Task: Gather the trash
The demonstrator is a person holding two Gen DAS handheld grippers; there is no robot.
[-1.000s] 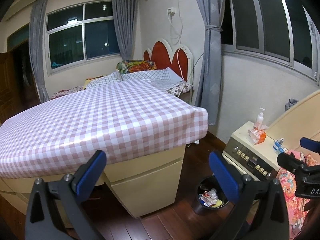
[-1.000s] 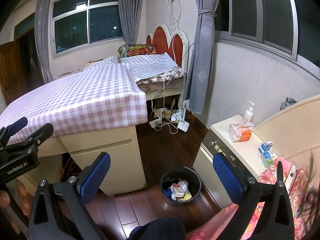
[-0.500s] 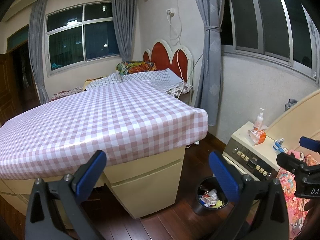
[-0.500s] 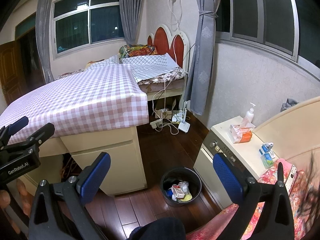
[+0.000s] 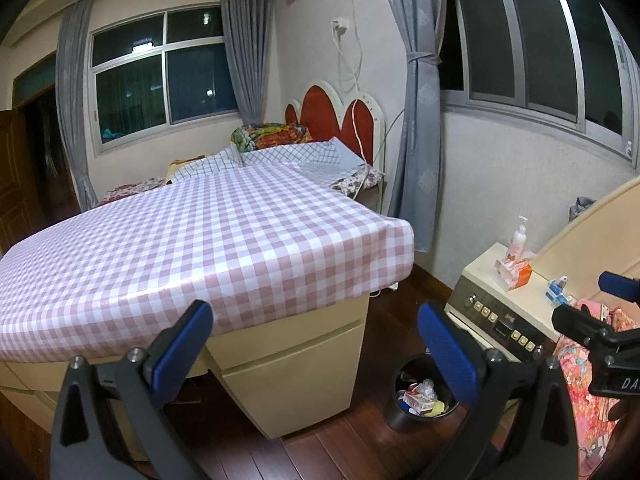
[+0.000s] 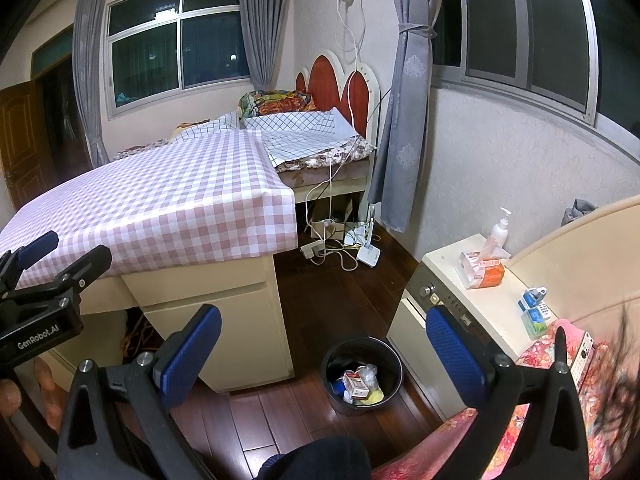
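A black trash bin [image 6: 362,372] stands on the wood floor between the bed base and a cream bedside cabinet; it holds a small red-and-white box, crumpled plastic and yellow scraps. It also shows in the left wrist view [image 5: 420,396], partly behind a finger. My left gripper [image 5: 316,344] is open and empty, held high over the floor by the bed corner. My right gripper [image 6: 324,344] is open and empty, above and in front of the bin. Each gripper shows at the edge of the other's view.
A bed with a pink checked cover [image 6: 160,208] fills the left. The bedside cabinet [image 6: 472,284] carries a pump bottle [image 6: 499,229], an orange tissue pack [image 6: 482,270] and small blue items. Cables and power strips [image 6: 332,248] lie on the floor by the headboard. Floral bedding [image 6: 552,364] is at the right.
Both views have tilted slightly; the scene sits a little lower in each frame. Both grippers stay open and empty, and nothing in the room has moved.
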